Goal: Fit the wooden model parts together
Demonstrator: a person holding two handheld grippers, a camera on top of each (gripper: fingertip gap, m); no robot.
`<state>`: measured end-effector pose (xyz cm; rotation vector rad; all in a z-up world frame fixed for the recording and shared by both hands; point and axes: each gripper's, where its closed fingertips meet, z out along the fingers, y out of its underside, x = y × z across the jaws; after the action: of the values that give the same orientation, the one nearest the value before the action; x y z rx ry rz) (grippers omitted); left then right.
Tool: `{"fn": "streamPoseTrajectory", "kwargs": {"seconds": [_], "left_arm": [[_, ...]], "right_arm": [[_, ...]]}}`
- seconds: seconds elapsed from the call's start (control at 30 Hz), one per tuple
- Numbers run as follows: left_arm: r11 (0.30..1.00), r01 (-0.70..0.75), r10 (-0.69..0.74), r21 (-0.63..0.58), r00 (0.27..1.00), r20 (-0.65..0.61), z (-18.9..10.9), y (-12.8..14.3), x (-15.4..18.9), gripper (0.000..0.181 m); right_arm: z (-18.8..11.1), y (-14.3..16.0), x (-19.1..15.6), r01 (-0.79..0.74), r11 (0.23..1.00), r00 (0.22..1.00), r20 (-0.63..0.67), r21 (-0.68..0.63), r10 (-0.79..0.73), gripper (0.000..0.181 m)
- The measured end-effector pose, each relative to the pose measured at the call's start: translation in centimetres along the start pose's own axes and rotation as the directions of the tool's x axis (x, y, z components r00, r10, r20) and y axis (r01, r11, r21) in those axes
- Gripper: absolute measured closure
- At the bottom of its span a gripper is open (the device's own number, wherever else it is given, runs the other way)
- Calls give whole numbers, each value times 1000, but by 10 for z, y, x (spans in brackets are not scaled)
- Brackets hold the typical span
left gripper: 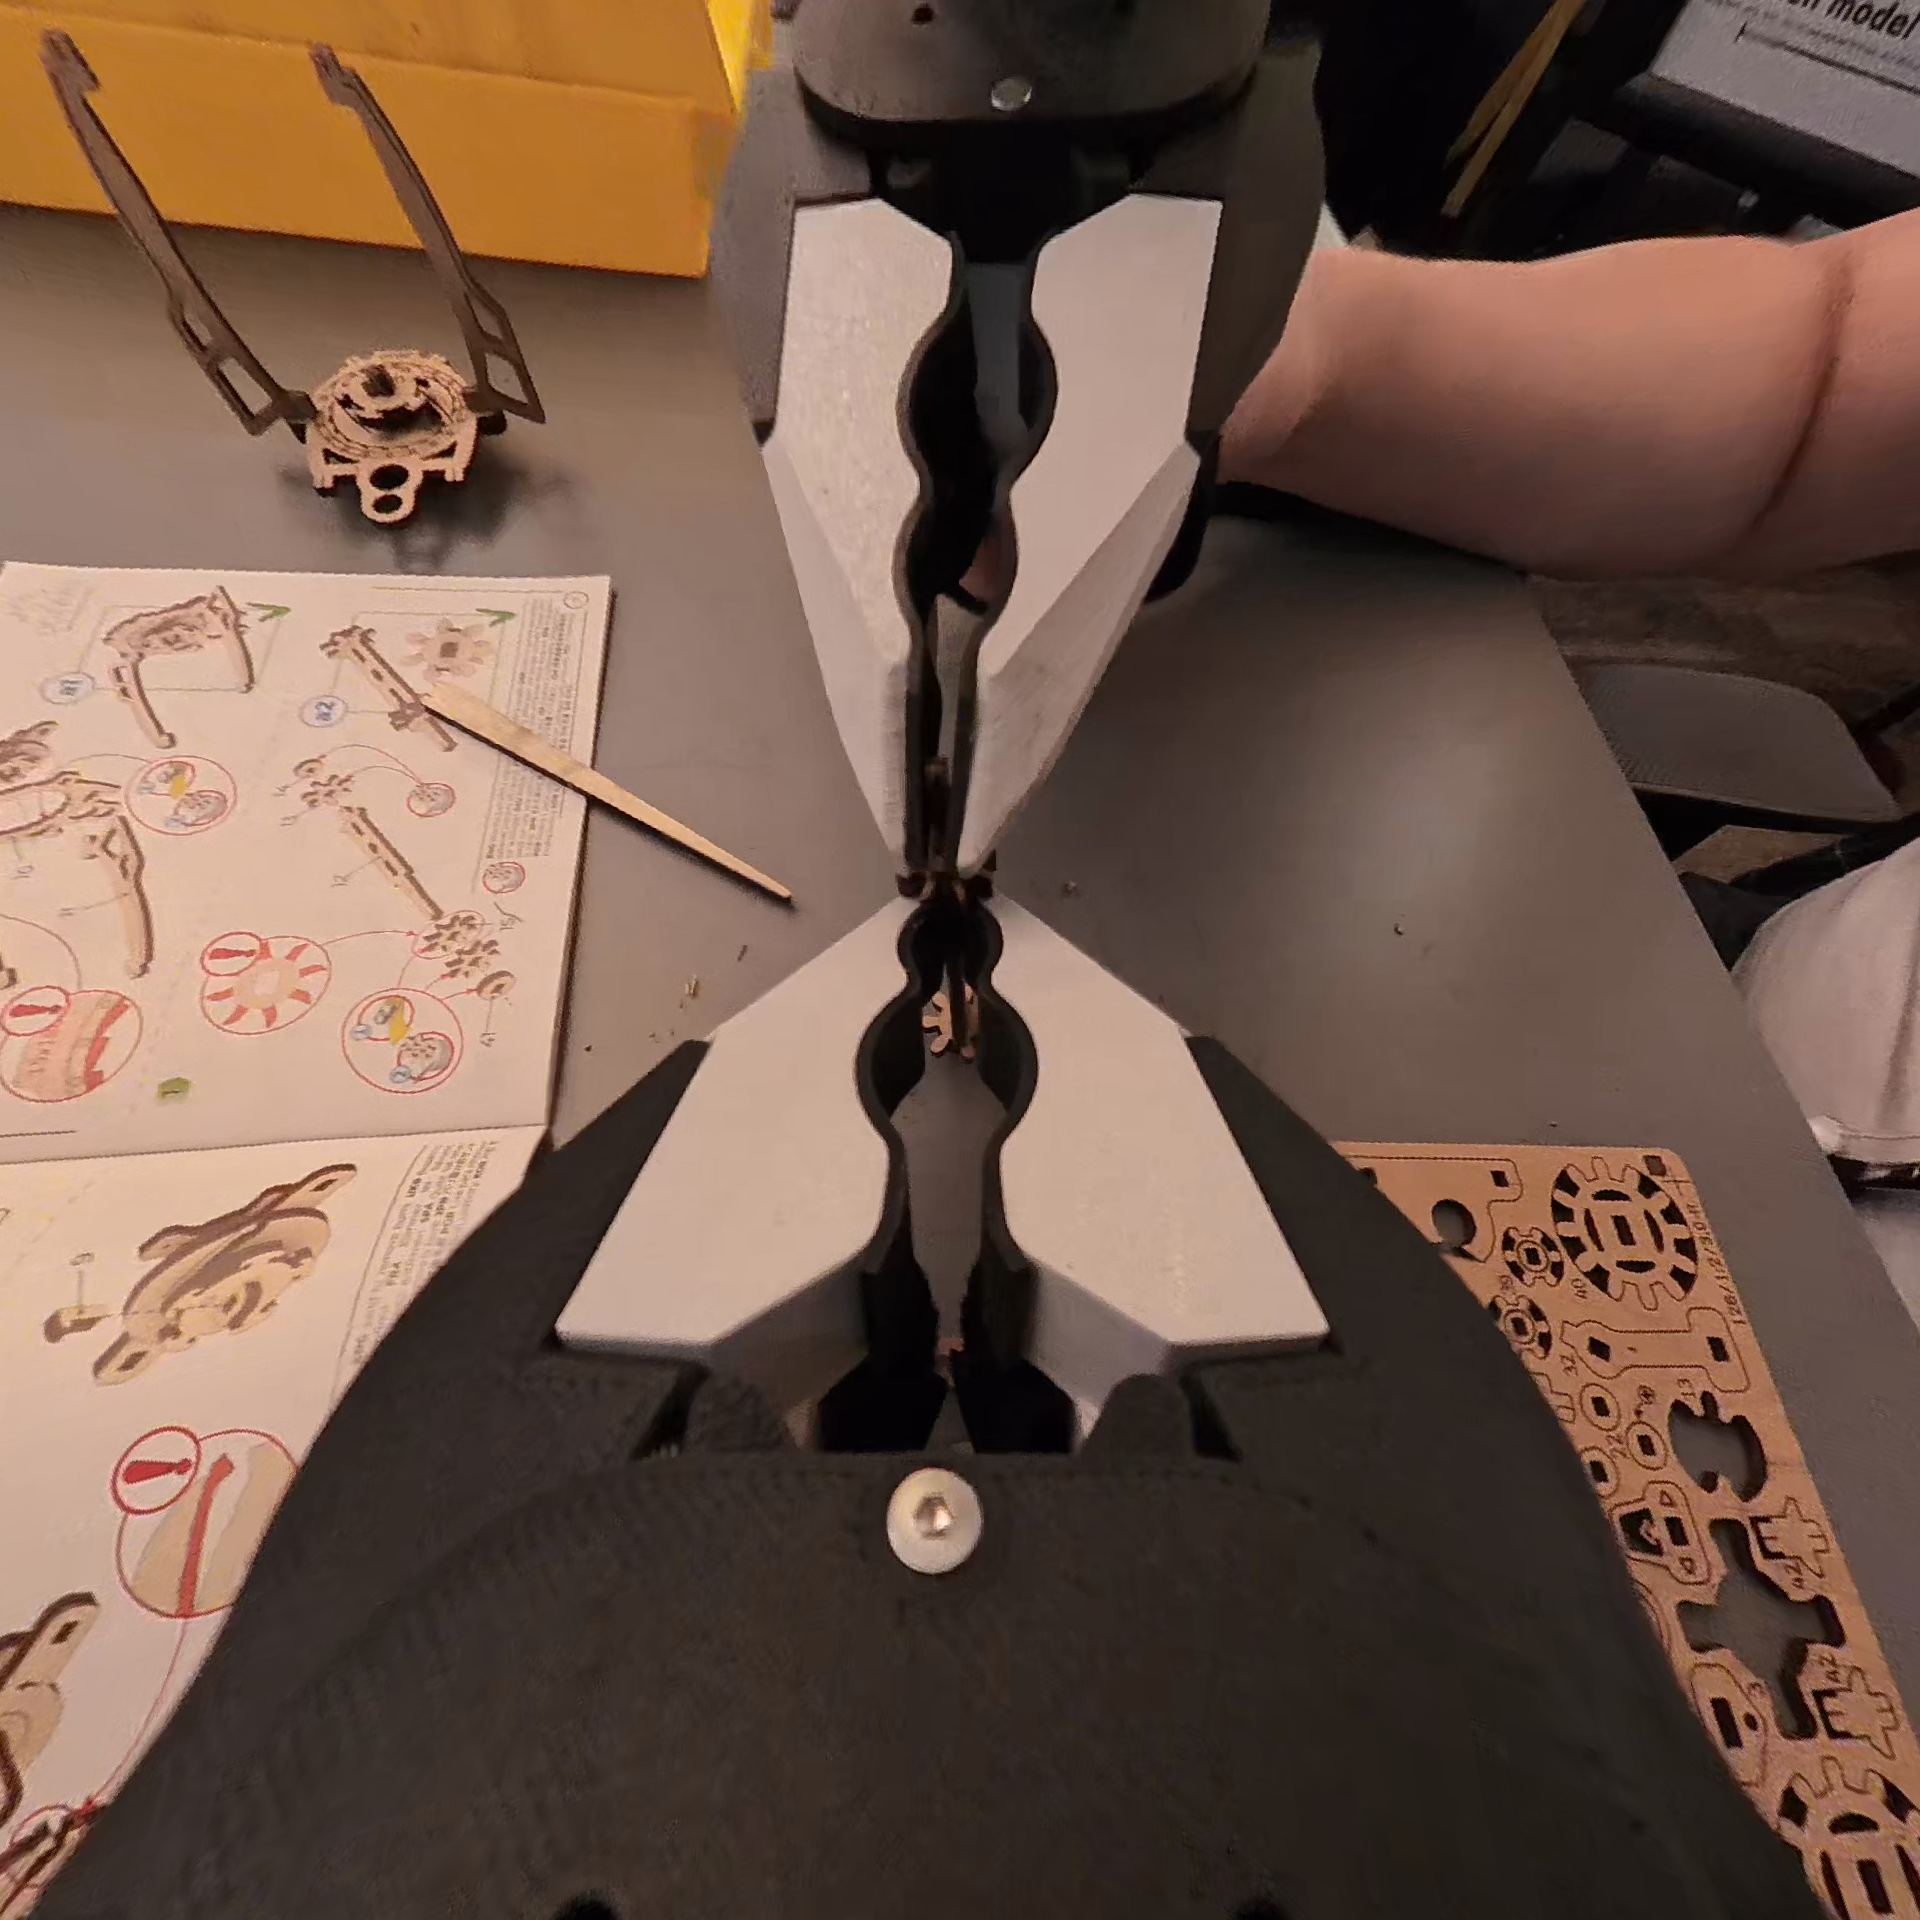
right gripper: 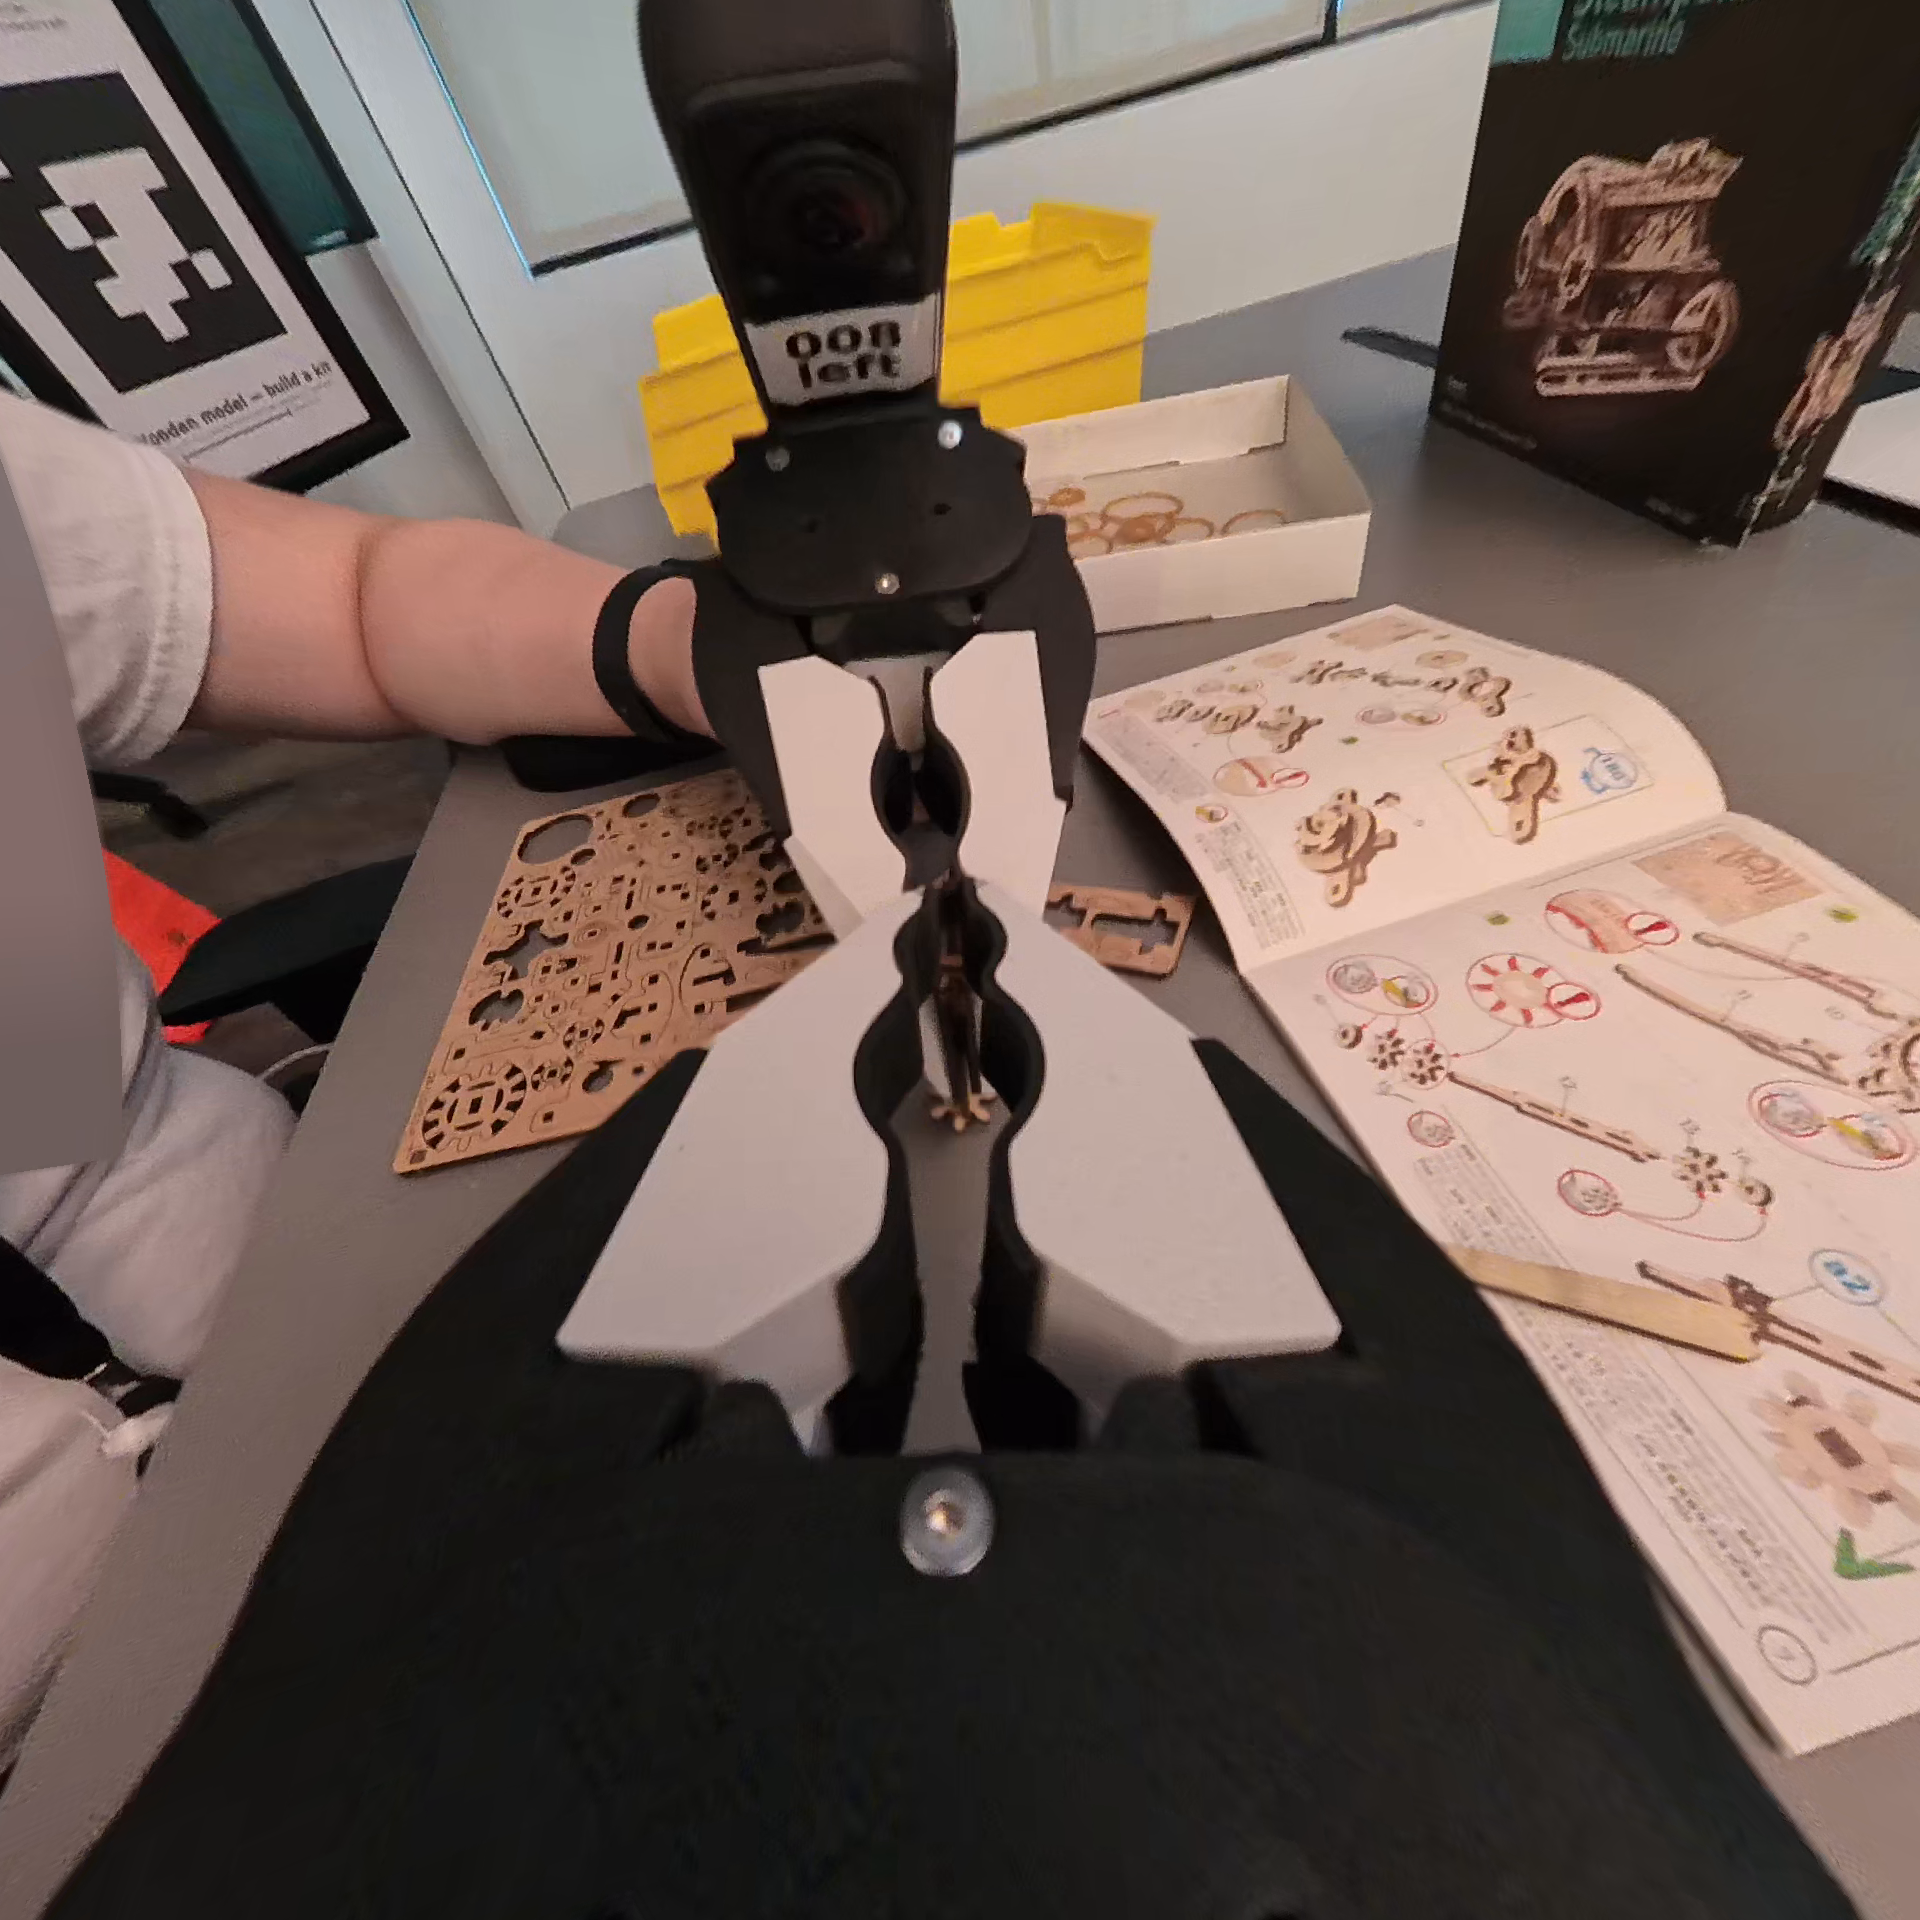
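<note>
Left gripper point(left gripper: 943, 914) and right gripper point(right gripper: 951, 914), tip to tip, fingers clamped on wooden strip point(right gripper: 951, 997)

Dim, warm indoor light; wide-angle pictures with blurred edges.
A soft sheen lies on the grey table point(left gripper: 1351, 790) right of centre in the left wrist view; shadows are faint. The right wrist view's upper corners smear, the dark box point(right gripper: 1652, 260) blurred, and straight lines bow outward.

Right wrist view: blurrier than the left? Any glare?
Right wrist view: soft motion blur on the dark model-kit box and open instruction booklet. Left wrist view: sharper, with a pale glare patch on the grey tabletop; both show fisheye bending.
</note>
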<state>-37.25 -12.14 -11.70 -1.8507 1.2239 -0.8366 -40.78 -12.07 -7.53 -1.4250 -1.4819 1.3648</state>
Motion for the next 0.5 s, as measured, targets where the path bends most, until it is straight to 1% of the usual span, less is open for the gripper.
{"fn": "streamPoseTrajectory", "kwargs": {"seconds": [0.03,0.17,0.27,0.33,0.4,0.5], "left_arm": [[1000,-7,7,-5,1000,3,1,1,0,181],[999,-43,43,-6,999,11,0,1,3,181],[997,-77,77,-20,997,-2,-1,5,9,179],[993,-113,113,-25,994,-1,-1,6,12,178],[988,-149,149,-32,989,-3,-1,7,15,178],[985,-168,168,-30,986,-2,-3,8,15,179]], "right_arm": [[1,5,0,7,1000,1000,-2,-19,-7,180],[1,6,-5,61,998,998,-3,2,-61,180],[4,8,-15,149,989,989,14,-7,-149,179],[6,9,-20,182,983,983,36,-6,-182,178],[7,12,-28,186,983,979,86,-6,-184,176],[8,11,-28,168,986,981,94,-1,-167,177]]}}
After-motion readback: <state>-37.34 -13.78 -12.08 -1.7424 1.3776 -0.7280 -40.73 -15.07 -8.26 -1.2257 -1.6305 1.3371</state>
